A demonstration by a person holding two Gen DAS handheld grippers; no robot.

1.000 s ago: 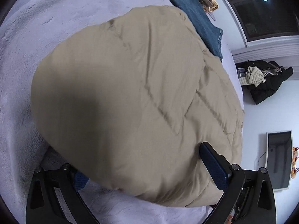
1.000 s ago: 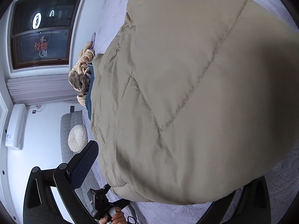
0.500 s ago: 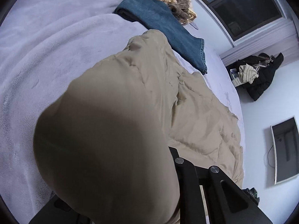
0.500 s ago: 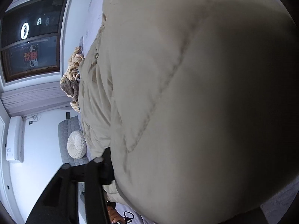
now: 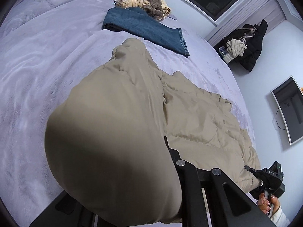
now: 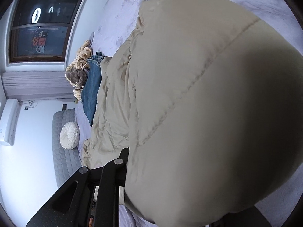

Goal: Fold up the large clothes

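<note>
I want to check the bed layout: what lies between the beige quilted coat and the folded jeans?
Only bare lavender blanket separates the beige quilted coat from the folded jeans, in the left wrist view.

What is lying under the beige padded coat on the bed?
The beige padded coat rests on the lavender blanket. Whatever else lies beneath is covered. The jeans lie behind it, apparently separate.

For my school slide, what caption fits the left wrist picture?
Left claw lifts a beige puffer jacket off the lavender bed, folded jeans beyond.

Quilted coat (image 5: 198, 113), plain beige; bedcover (image 5: 47, 56), pale lilac. Folded jeans (image 5: 147, 28), blue denim; round cushion (image 6: 69, 135), white.
</note>
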